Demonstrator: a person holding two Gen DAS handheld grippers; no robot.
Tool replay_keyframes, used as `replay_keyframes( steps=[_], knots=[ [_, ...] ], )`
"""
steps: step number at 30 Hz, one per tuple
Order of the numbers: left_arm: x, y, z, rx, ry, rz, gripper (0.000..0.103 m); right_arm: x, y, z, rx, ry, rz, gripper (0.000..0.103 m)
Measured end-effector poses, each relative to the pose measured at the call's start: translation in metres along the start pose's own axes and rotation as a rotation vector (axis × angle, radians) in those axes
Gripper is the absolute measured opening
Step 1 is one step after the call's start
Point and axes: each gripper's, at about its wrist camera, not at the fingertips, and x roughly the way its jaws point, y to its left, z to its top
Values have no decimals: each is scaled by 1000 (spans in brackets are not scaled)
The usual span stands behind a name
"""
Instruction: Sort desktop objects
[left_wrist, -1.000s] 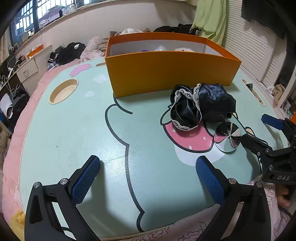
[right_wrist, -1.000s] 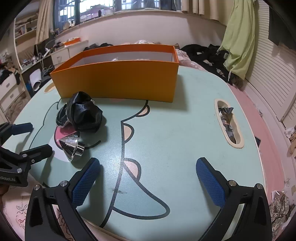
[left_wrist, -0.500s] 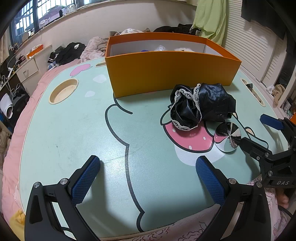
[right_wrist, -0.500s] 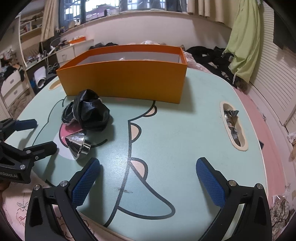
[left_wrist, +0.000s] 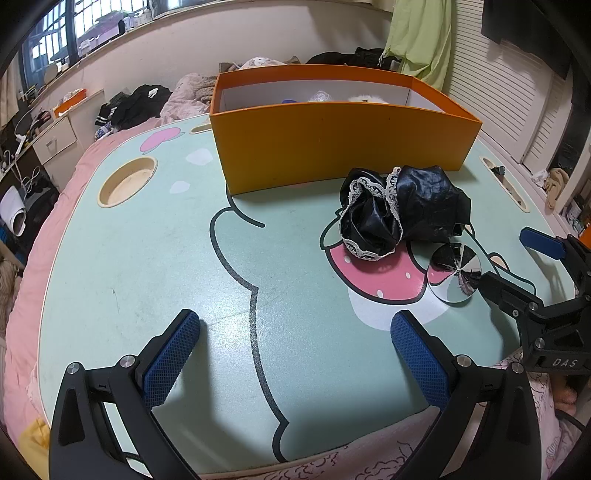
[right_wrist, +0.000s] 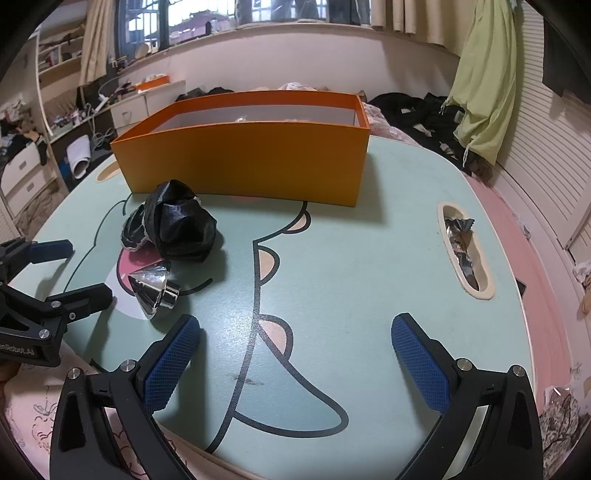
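On the mint cartoon-print table (left_wrist: 147, 258) an orange open box (left_wrist: 343, 144) stands at the back, with a few small items showing inside. In front of it lies a crumpled black fabric with lace trim (left_wrist: 402, 214). A shiny silver cone (left_wrist: 456, 273) lies on its side just beside the fabric. My left gripper (left_wrist: 295, 354) is open over the table's near edge, left of both. My right gripper (left_wrist: 513, 260) is open too, close to the cone's right. The right wrist view shows the box (right_wrist: 247, 162), fabric (right_wrist: 177, 225), cone (right_wrist: 153, 291), left gripper (right_wrist: 81, 271) and right gripper (right_wrist: 295, 354).
A round cup recess (left_wrist: 127, 181) sits at the table's far left. A long slot recess (right_wrist: 463, 251) on the right holds foil wrappers. Pink bedding surrounds the table, with clothes and drawers beyond.
The right wrist view has drifted a little, so the box, fabric and cone sit slightly further right. The left gripper has stayed put and both remain open.
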Motion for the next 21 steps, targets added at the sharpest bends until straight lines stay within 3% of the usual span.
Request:
replay_keyframes(
  steps=[16,21],
  knots=[
    [0,0,0,0,0,-1,103,-3,-5,0,13,-11,7,103],
    [-1,-1,-1,-2,0,-3,103,-14,-19,0,78,-69,93,100]
  ],
)
